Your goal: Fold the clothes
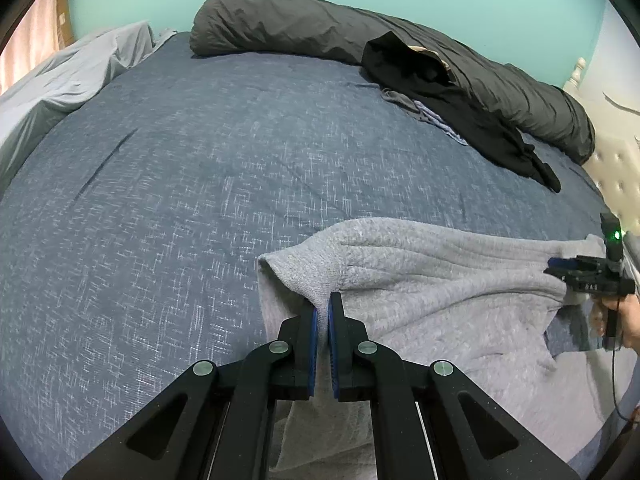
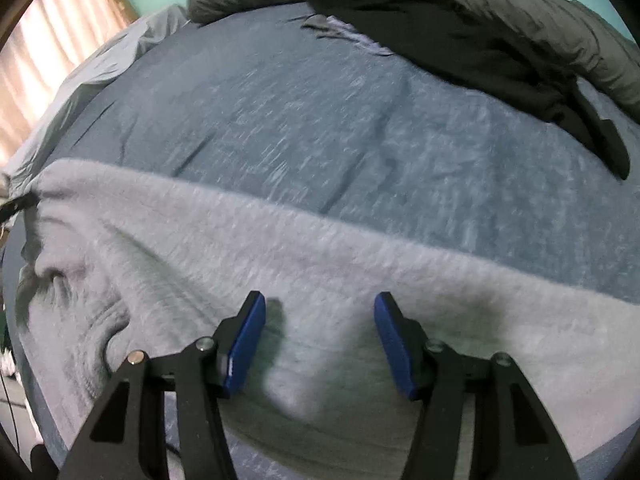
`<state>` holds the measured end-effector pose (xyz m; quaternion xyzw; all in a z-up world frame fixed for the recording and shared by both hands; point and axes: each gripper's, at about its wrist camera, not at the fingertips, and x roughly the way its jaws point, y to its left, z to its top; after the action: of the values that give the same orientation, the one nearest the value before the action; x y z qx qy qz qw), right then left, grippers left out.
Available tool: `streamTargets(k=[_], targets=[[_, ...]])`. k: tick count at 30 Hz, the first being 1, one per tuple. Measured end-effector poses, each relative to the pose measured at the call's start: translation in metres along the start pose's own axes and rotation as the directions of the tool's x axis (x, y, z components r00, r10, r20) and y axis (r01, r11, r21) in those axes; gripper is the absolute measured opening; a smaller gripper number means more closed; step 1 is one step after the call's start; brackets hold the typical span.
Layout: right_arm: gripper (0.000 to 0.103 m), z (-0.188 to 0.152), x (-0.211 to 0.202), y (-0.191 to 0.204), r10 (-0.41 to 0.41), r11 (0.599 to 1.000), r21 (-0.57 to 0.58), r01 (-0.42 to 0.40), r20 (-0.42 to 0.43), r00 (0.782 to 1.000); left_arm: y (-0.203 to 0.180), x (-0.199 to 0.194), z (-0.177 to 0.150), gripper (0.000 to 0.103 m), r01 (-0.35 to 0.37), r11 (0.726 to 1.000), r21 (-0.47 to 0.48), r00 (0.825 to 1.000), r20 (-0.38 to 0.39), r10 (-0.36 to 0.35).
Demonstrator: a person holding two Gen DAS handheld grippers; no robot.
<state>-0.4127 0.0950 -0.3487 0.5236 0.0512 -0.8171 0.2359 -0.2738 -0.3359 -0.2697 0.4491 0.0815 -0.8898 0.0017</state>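
Blue-grey woven bedspread (image 1: 180, 184) fills the field ahead of both sets of jaws; long dark grey rolled duvet (image 1: 304, 28) lies along its far edge, well beyond the jaws; black crumpled garment (image 1: 436, 92) rests against the duvet, far ahead and to the right of the left jaws; pale grey bedsheet, bunched (image 1: 68, 76), far ahead to their left; light grey fleecy knit garment (image 1: 432, 292) spread on the bedspread directly under and around both sets of jaws, stretching from the left jaws across to the right ones; left gripper (image 1: 322, 306) pinched tight on a raised fold of this garment, cloth peaking just ahead of the blue pads; right gripper (image 2: 320, 308) with jaws parted about halfway, garment surface below and between them, pads not pressing it; picture blurred; a hand (image 1: 628, 320) carries that gripper at the garment's right end.
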Motion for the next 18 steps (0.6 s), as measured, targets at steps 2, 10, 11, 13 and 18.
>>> streamTargets(k=[2,10,11,13,18], targets=[[0.058,-0.007,0.001,0.007,0.007,1.0,-0.027,-0.008,-0.008,1.0,0.0,0.001,0.0,0.005,-0.002,1.0,0.004,1.0,-0.001,0.002],[0.038,-0.017,0.011,0.021,-0.046,0.993,-0.111,0.045,-0.006,0.999,-0.008,0.001,0.001,0.005,-0.006,1.0,0.007,1.0,0.002,0.006],[0.029,-0.017,0.012,0.023,-0.054,0.991,-0.121,0.054,0.0,0.999,-0.009,0.001,0.002,0.005,-0.005,1.0,0.006,1.0,0.003,0.005],[0.011,-0.019,0.014,0.025,-0.06,0.99,-0.129,0.061,0.011,0.998,-0.008,0.001,0.003,0.005,-0.004,1.0,0.005,1.0,0.005,0.004],[0.002,-0.014,0.011,0.026,-0.05,0.99,-0.13,0.054,0.035,0.998,-0.008,0.0,0.005,0.005,-0.005,1.0,0.011,1.0,0.011,0.005]])
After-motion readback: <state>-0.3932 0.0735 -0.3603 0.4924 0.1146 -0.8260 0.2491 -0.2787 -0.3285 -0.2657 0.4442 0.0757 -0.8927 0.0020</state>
